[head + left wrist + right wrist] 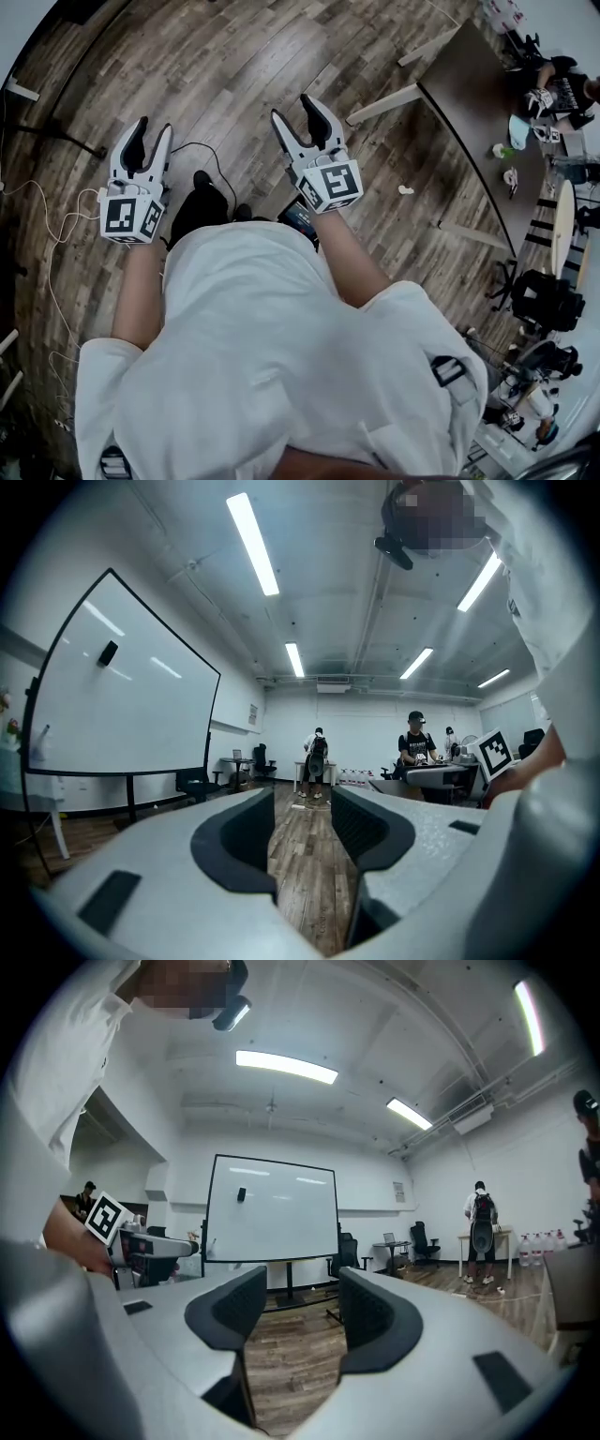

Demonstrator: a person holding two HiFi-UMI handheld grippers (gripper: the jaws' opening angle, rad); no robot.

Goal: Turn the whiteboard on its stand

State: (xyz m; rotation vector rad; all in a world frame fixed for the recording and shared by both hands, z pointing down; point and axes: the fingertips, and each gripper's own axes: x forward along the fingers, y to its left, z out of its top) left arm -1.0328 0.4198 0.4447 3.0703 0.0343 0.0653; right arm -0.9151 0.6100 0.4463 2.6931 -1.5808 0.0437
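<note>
The left gripper (153,133) and right gripper (295,111) both hold their fingers (239,1312) spread, with only wooden floor (291,1363) showing in the gaps. Well beyond the right fingers, straight ahead, the whiteboard (272,1213) stands upright on its stand (289,1290). From the left fingers it lies off to the left.
</note>
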